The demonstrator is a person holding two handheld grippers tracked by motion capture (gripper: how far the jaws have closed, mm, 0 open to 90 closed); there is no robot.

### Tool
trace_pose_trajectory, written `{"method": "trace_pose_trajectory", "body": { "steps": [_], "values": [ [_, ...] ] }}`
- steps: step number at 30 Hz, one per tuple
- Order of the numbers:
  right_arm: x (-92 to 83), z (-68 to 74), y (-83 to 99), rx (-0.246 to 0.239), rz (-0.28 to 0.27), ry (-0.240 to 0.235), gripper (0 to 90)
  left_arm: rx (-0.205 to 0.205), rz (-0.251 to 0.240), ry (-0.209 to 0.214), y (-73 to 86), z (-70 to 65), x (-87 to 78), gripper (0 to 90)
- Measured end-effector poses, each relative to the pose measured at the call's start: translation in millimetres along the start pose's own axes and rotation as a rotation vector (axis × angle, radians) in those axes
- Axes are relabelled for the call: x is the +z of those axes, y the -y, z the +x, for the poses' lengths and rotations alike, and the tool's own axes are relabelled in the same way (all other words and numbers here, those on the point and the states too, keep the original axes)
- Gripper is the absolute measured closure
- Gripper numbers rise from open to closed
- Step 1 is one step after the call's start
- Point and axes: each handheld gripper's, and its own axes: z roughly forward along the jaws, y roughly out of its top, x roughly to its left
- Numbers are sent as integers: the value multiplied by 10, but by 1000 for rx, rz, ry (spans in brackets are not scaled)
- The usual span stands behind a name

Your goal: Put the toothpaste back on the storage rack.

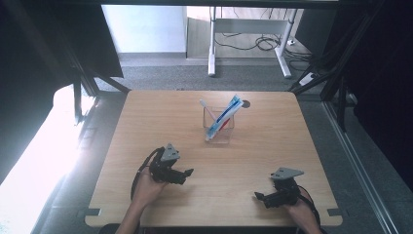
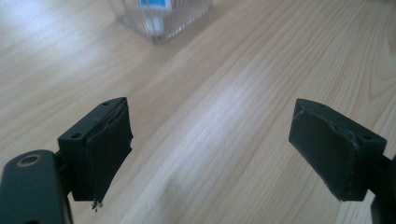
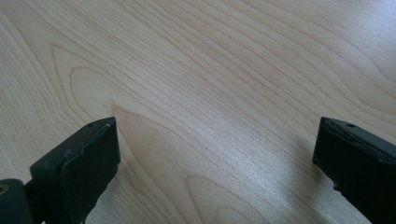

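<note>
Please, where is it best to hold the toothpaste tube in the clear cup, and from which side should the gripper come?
Probably grip the toothpaste tube on its upper end, which leans out above the clear cup rim toward the far right. Come from above with the open left gripper, jaws across the flat faces; the cup walls block its lower part.

No lettering can be read on anything here.

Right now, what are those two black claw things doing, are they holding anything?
Left gripper: open, holding nothing, above the bare table near the clear cup.
Right gripper: open, holding nothing, over bare wood.
</note>
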Motion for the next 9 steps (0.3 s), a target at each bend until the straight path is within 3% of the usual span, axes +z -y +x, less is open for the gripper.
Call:
{"method": "trace_pose_trajectory", "body": {
  "steps": [9],
  "values": [
    [-6,-4,2,-5,-1,1,6,-9,48,-23,138,0,58,135]
  ]
}}
